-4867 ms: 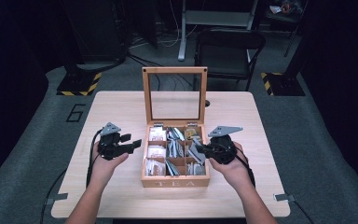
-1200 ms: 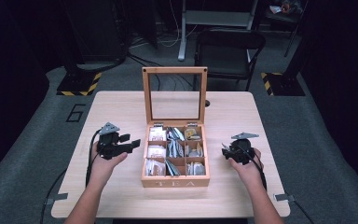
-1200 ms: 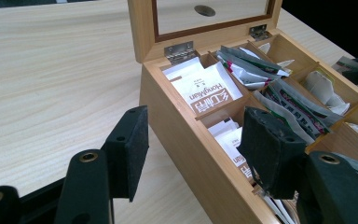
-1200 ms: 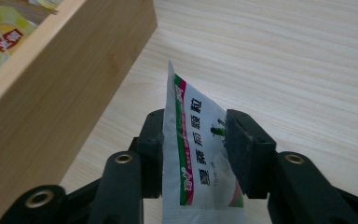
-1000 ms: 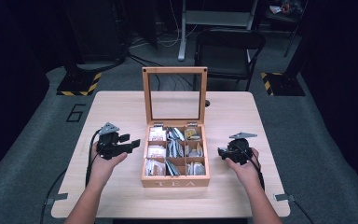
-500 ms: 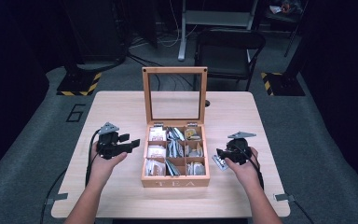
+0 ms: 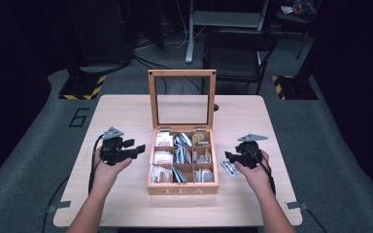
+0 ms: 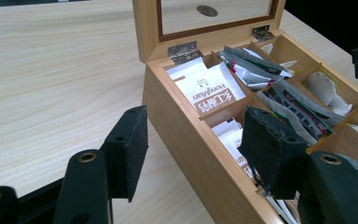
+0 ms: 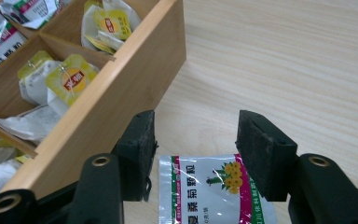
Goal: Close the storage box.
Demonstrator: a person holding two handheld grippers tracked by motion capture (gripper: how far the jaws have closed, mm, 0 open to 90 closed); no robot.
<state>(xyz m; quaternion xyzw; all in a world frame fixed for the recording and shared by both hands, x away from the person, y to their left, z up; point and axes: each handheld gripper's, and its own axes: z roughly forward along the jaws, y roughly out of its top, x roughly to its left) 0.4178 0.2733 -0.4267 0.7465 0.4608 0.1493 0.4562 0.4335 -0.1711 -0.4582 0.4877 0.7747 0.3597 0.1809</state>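
The tea box [image 7: 182,160] sits open mid-table in the high view, its glass lid [image 7: 181,99] upright at the back, as it stood before. The right gripper [image 7: 234,158], which a few seconds ago hung over the box's right compartments, is now drawn off to the box's right side, low over a silver sachet [image 7: 229,168] lying flat on the wooden table [image 7: 126,111] just beside the box wall. The left gripper [image 7: 137,149] has stayed put at the box's left side. A black chair [image 7: 237,48] stands behind the table on grey floor with yellow-black striped markers [image 7: 82,87]. In the left gripper view, the jaws stand spread and empty, one outside the box's left wall [image 8: 191,140], one over the compartments, where a white-and-brown packet [image 8: 205,88] lies. In the right gripper view, the jaws are spread apart, holding nothing, above the sachet [image 9: 214,191] with its yellow flower print; the box wall [image 9: 121,98] rises to their left, yellow-labelled teabags [image 9: 67,77] inside.
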